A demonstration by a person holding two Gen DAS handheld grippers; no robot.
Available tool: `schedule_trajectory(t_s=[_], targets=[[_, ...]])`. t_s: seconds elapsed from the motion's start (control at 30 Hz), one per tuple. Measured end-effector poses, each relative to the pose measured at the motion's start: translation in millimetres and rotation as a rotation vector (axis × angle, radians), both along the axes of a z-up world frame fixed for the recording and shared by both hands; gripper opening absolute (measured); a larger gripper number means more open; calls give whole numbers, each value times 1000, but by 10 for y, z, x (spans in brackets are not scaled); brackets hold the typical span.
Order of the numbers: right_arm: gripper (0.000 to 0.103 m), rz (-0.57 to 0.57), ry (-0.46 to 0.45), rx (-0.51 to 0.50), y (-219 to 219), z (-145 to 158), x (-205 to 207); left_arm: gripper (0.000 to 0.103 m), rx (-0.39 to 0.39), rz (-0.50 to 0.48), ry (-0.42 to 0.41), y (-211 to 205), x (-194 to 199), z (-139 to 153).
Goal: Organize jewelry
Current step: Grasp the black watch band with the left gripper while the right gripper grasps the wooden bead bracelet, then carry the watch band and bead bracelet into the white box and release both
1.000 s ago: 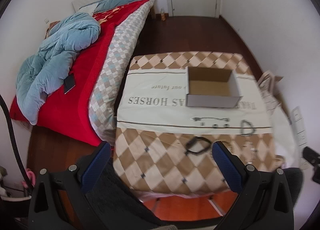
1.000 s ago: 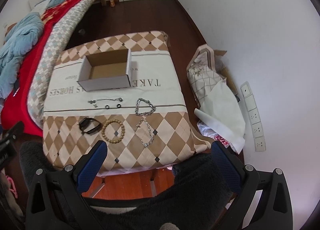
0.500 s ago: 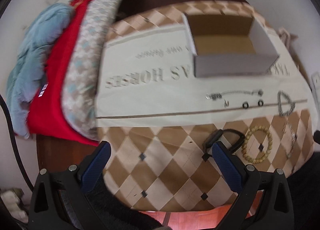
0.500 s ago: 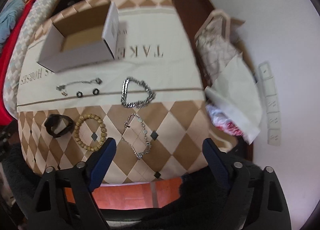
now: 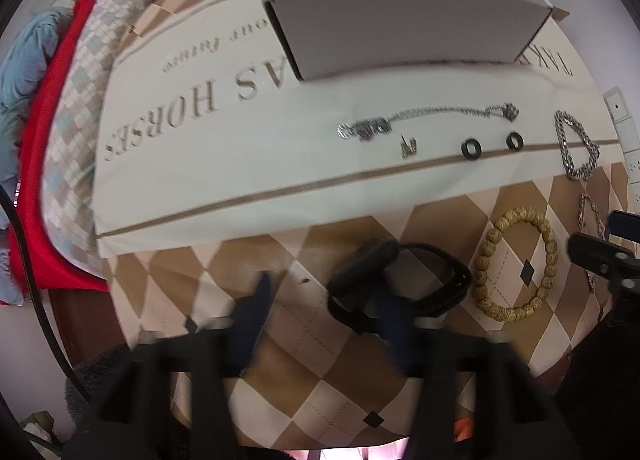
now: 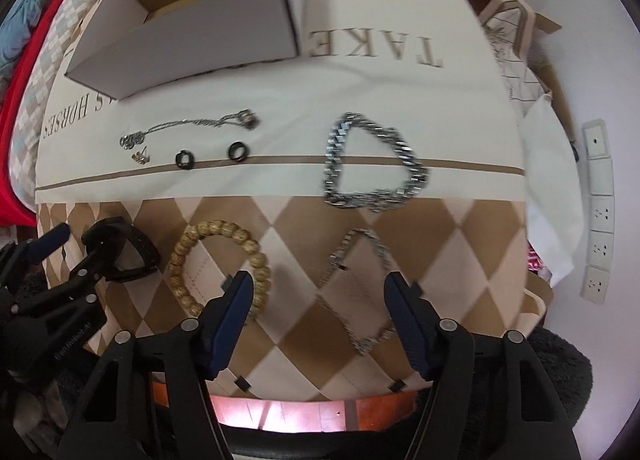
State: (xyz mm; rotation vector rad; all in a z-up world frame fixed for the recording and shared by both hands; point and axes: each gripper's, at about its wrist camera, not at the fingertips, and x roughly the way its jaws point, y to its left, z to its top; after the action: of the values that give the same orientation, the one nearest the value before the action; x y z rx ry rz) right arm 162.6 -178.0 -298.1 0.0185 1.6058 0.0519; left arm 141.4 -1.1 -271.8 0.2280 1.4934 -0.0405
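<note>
Jewelry lies on a checked cloth. My left gripper (image 5: 324,300) is open, low over the cloth, its right finger at the black bracelet (image 5: 436,284); it also shows in the right wrist view (image 6: 76,244). My right gripper (image 6: 318,292) is open, its fingers either side of a thin silver chain (image 6: 356,288). Between them lies a wooden bead bracelet (image 6: 218,264) (image 5: 516,260). Farther back lie a thick silver chain (image 6: 372,164), two black rings (image 6: 184,158), a small earring (image 6: 141,156) and a fine necklace (image 6: 188,126). An open white cardboard box (image 6: 192,36) stands behind.
A bed with red and blue bedding (image 5: 36,100) lies left of the table. A bag and white cloth (image 6: 532,100) sit on the floor at the right, by wall sockets (image 6: 600,212). The table's front edge (image 6: 304,392) is just below my right gripper.
Both grippers have moved forward and down, close to the jewelry. The left now reaches the black bracelet and has narrowed. The right now straddles the thin silver chain.
</note>
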Motion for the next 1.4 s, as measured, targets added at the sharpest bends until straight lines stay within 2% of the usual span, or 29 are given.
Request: schedule_trajectory(t_s=[0.03,0.07,0.27,0.33,0.43,0.47,0.5,0.57,0.77,0.97,1.27,1.4], targets=[[67,4,3,-2,19,-27,-3,16,-3,1,4,1,-6,-22],[66,10,8,-4,55,-69,4,12,-6,0,3,13,-15,-39],[56,49,24,-39,231,-214,-10,8,25,26,-43,177,-61,-30],[54,77,3,-59,291,-200,-40,8,44,46,-55,268,-49,-25],[46,100,-19,-56,354,-193,-48,8,53,75,-67,399,-16,-27],[37,106,-36,-56,363,-181,-52,8,53,84,-69,422,-15,-29],[22,113,-53,-60,371,-173,-53,8,52,93,-67,454,0,-24],[9,121,-60,-68,331,-120,-78,8,51,109,-66,512,10,29],[9,203,-76,-102,372,-109,10,6,73,121,-119,583,102,126],[10,267,-81,-166,552,-92,74,6,58,153,-139,642,134,158],[10,227,-129,-170,651,-35,7,6,19,167,-126,550,43,137],[9,155,-139,-103,536,13,-23,6,-2,162,-134,506,25,215]])
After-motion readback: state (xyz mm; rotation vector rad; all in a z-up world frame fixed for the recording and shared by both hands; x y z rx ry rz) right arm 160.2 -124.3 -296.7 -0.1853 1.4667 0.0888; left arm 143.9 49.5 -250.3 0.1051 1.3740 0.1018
